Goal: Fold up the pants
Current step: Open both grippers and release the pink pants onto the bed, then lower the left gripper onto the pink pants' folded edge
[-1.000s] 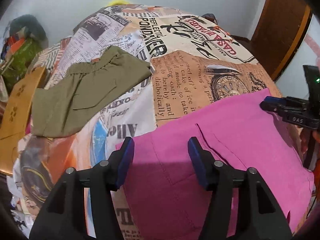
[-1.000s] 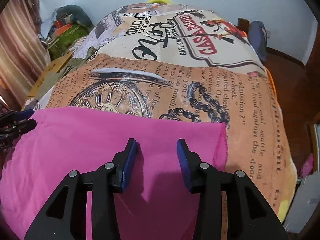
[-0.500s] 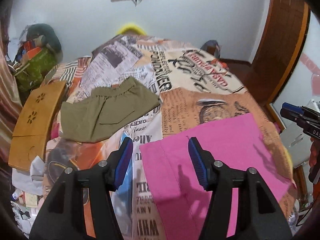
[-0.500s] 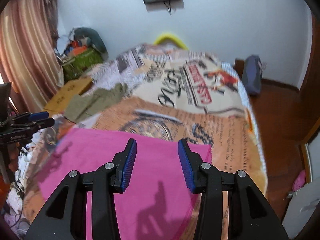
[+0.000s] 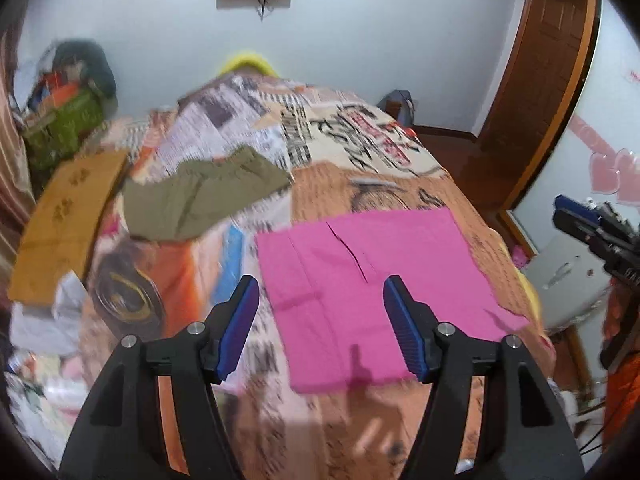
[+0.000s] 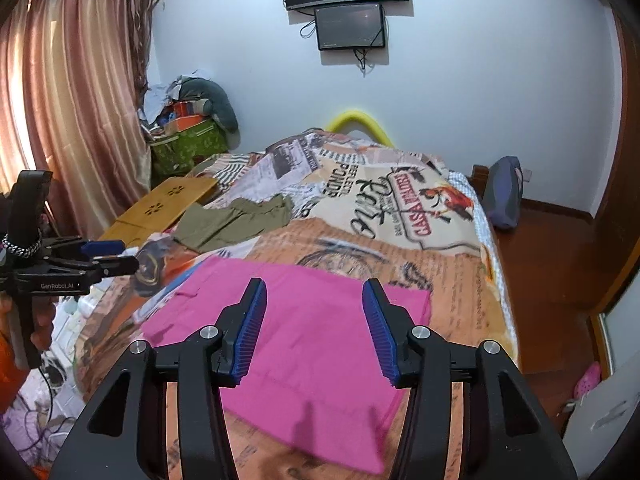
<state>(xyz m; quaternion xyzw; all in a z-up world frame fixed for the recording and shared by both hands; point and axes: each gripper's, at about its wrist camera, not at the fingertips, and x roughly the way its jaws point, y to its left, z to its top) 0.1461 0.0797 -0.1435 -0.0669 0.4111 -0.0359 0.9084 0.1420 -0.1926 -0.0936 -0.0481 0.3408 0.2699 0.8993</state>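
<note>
We hold the left gripper (image 5: 320, 328) above the bed, its blue-padded jaws opening with nothing between them, and the folded rectangle of bright pink pants (image 5: 372, 280) lies flat on the cover just ahead and below. The right gripper (image 6: 314, 328) hangs the same way over the same pink pants (image 6: 304, 340), its jaws also opening and empty. Only the left view shows the pants' pocket slit and the pink heart stickers (image 5: 612, 172) on the wall to the right of the tool. Only the right view shows the pinkish striped curtain (image 6: 72, 100) far to the tool's left and the dark wall screens (image 6: 348, 4) ahead. Both views catch the folded olive-green shorts (image 5: 200, 196) further out on the newspaper-print bedspread (image 5: 352, 136), beside a flat wooden board (image 6: 168, 200).
</note>
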